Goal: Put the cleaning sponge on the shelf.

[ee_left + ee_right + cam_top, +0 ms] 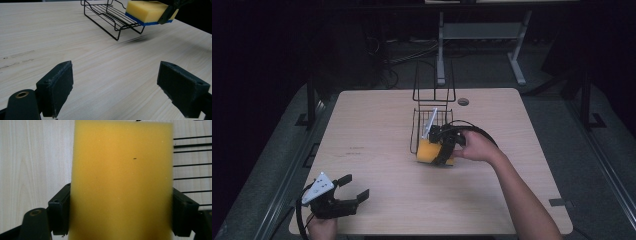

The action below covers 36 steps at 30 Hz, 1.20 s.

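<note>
Plain yellow sponge (122,180) in right tongs (443,145), unlabelled wire rack (432,112)

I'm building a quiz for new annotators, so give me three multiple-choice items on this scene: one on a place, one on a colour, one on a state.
1. Where is the sponge?
A. Flat on the table's near edge
B. Held at the near end of the wire rack, off the table
C. Under the table

2. What colour is the thin layer on the sponge's underside?
A. Blue
B. Red
C. White

3. How does the left gripper stand?
A. Shut on the sponge
B. Shut on nothing
C. Open, holding nothing

Answers:
1. B: the left gripper view shows it raised beside the rack, with its shadow on the table below.
2. A: a blue strip runs along its lower edge.
3. C: its fingers stand wide apart over bare wood, while the right gripper clamps the sponge.
</note>
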{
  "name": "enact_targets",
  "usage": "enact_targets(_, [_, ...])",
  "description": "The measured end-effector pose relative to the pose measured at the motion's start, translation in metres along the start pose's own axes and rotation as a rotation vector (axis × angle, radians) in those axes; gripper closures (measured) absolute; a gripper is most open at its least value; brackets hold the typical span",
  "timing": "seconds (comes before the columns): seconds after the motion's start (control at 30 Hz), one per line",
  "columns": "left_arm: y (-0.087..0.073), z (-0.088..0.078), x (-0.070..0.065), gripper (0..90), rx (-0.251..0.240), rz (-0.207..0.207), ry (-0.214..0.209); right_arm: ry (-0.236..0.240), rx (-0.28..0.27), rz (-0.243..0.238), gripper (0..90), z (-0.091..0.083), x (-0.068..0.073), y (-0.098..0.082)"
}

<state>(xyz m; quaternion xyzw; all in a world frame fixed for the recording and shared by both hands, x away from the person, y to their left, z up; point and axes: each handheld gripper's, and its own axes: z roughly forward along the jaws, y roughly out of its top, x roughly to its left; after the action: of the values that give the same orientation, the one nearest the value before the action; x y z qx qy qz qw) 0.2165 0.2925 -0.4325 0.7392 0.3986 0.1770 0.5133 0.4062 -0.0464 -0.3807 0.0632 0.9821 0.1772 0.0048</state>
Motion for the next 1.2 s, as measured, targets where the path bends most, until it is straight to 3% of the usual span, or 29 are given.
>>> enact_targets(0.57, [0.0,-0.001,0.0,12.8,-0.001,-0.002,0.002,0.012,0.01,0.027,21.6,0.004,-0.015,0.0])
enact_targets(0.87, [0.0,-0.002,0.001,12.8,-0.003,-0.001,0.004,0.016,-0.009,0.008,21.6,0.001,-0.022,0.01])
enact_targets(0.97, [0.0,-0.002,0.001,12.8,-0.004,-0.003,0.004,0.0,0.02,0.001,21.6,0.002,-0.023,0.011])
enact_targets(1.2, [0.0,-0.001,0.001,12.8,-0.001,0.001,0.005,0.017,-0.01,0.017,21.6,-0.002,-0.033,0.016])
